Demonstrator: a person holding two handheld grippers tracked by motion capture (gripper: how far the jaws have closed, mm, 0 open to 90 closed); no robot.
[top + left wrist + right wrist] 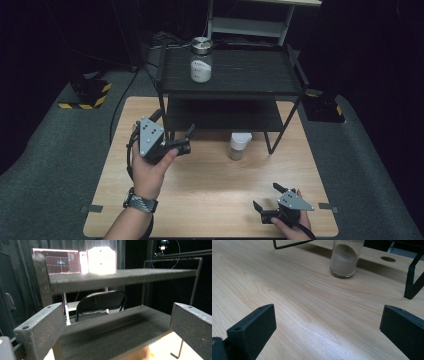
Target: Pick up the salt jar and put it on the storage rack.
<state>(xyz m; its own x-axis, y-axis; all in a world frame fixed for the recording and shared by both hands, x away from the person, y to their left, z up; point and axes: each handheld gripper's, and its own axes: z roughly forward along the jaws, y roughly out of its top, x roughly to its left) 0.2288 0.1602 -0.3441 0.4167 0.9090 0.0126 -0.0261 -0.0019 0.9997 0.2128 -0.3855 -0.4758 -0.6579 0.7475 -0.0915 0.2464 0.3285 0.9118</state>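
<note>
A black two-level shelf (pixel 235 75) stands at the back of the wooden table (pixel 210 195). On its top level sits a metal-lidded jar of white powder (pixel 201 62), which glares bright in the left gripper view (pixel 101 260). A white-lidded jar of tan powder (pixel 239 146) stands on the table by the shelf's front edge, and also at the top of the right gripper view (pixel 344 258). My left gripper (pixel 186 141) is open, held up at the shelf's front left, level with the lower shelf (pixel 112 327). My right gripper (pixel 266 196) rests open near the table's front edge, holding nothing.
A shelf leg (pixel 414 282) stands right of the tan jar, with a round hole in the tabletop (pixel 388 258) behind it. Beyond the shelf are a black folding chair (pixel 101 302) and a lit monitor (pixel 58 261). Bare wood lies between the grippers.
</note>
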